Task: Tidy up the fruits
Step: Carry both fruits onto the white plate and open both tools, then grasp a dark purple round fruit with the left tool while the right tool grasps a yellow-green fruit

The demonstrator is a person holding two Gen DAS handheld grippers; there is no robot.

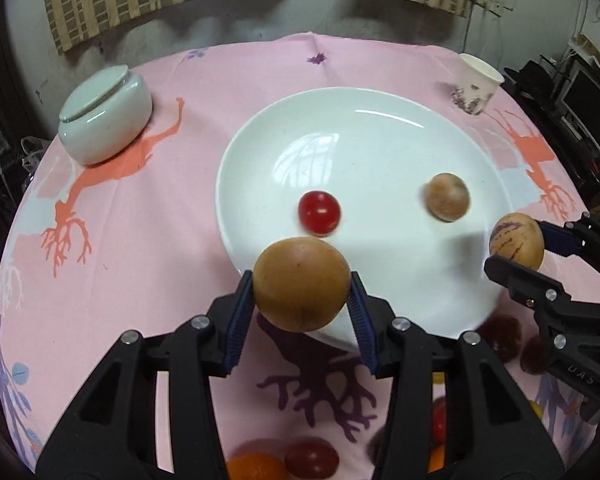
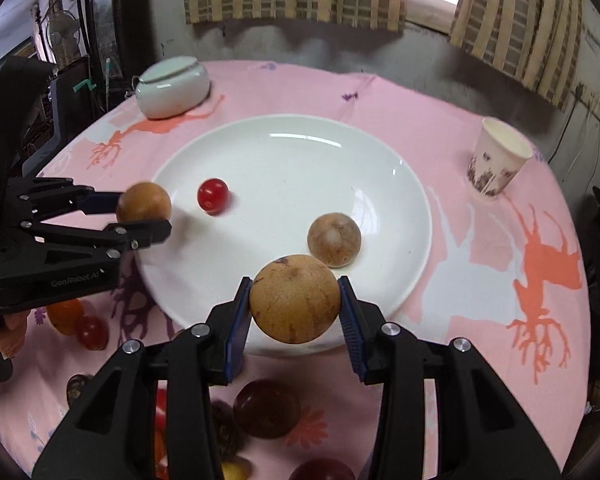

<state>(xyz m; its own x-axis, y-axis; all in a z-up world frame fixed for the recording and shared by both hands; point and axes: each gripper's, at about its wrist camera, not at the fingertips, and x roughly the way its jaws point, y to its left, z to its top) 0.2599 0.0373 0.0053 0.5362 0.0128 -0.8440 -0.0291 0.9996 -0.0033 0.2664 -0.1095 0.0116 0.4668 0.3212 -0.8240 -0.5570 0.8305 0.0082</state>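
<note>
A white plate lies mid-table with a red cherry tomato and a small brown round fruit on it. My left gripper is shut on a smooth brown round fruit above the plate's near-left rim. My right gripper is shut on a tan fruit with purple streaks above the plate's near-right rim.
Several loose fruits lie on the pink cloth near me: an orange one, red tomatoes and a dark purple one. A lidded white bowl stands far left, a paper cup far right.
</note>
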